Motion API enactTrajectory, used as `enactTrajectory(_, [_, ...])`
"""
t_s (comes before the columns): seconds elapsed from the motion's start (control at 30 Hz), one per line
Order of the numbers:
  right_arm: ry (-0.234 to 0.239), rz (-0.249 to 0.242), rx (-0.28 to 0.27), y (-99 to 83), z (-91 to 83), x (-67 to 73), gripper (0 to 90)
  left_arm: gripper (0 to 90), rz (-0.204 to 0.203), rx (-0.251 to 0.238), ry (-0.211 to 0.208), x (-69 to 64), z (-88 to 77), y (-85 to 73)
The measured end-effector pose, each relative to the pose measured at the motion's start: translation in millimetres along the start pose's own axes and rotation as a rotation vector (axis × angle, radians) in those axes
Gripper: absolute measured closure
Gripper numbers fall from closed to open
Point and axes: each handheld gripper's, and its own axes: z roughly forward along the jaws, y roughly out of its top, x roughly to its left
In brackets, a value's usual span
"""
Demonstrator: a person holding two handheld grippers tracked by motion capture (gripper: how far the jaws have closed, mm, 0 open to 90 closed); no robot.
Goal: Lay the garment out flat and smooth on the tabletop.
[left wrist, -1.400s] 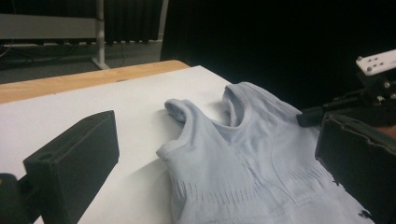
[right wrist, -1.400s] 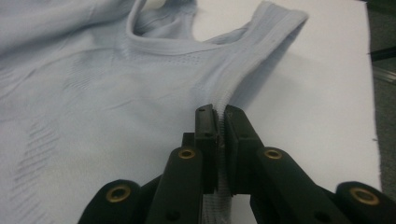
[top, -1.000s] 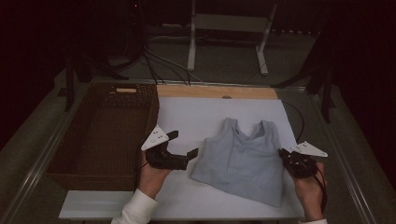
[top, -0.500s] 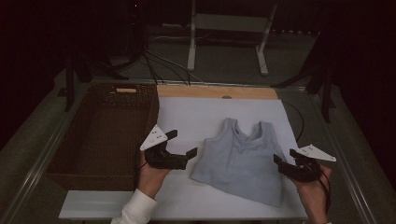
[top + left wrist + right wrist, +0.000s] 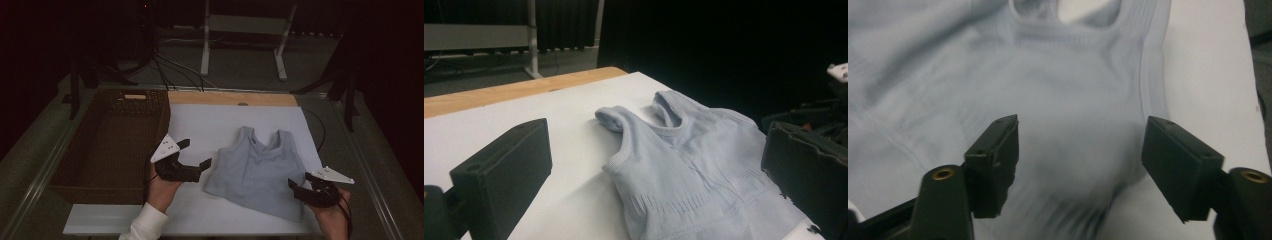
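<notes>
With the pale tank top [image 5: 260, 172] lying flat on the white tabletop [image 5: 210, 125], both the left claw [image 5: 192, 157] and the right claw [image 5: 295, 189], just opened, stood spread and empty, so each should pinch only a hem corner.

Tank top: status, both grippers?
Left gripper open, beside the tank top. Right gripper open at its near corner, jaws just opened, nothing clamped. Top flat on table. Nothing in the way.

Between the two grippers a pale grey-blue tank top [image 5: 260, 172] is lying, soft ribbed cloth, matt. Beside the left gripper [image 5: 192, 159], of matt black plastic, a rough woven wicker basket [image 5: 107, 145] is sitting; a smooth white board [image 5: 210, 125] with a wooden edge is showing underneath.
</notes>
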Motion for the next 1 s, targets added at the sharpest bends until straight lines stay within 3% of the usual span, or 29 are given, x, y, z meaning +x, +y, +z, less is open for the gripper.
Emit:
enactTrajectory(0.23, [-0.005, -0.004, 0.075, -10.1, 6.6, 2.4, 50.3, 3.5, 0.013, -0.001, -0.014, -1.5, 2.0, -1.5])
enactTrajectory(0.27, [-0.004, -0.009, 0.079, -10.4, 7.6, 3.4, 54.3, 3.9, 0.018, 0.003, -0.013, -2.0, 2.7, -2.1])
enactTrajectory(0.37, [0.012, -0.034, 0.084, -9.0, 8.8, 6.9, 77.7, 4.5, 0.021, 0.010, -0.016, -2.4, 4.5, -3.6])
enactTrajectory(0.43, [0.015, -0.050, 0.076, -6.3, 7.6, 8.8, 84.2, 4.7, 0.020, 0.014, -0.018, -2.5, 5.6, -4.4])
enactTrajectory(0.8, [-0.028, 0.012, -0.075, 16.4, -7.4, -2.1, 85.8, 4.7, 0.036, 0.006, -0.039, -9.2, 11.1, -8.5])
enactTrajectory(1.0, [-0.077, 0.025, -0.063, 17.5, -1.0, -12.7, 85.8, 4.9, 0.044, 0.022, -0.039, -11.6, 15.3, -11.9])
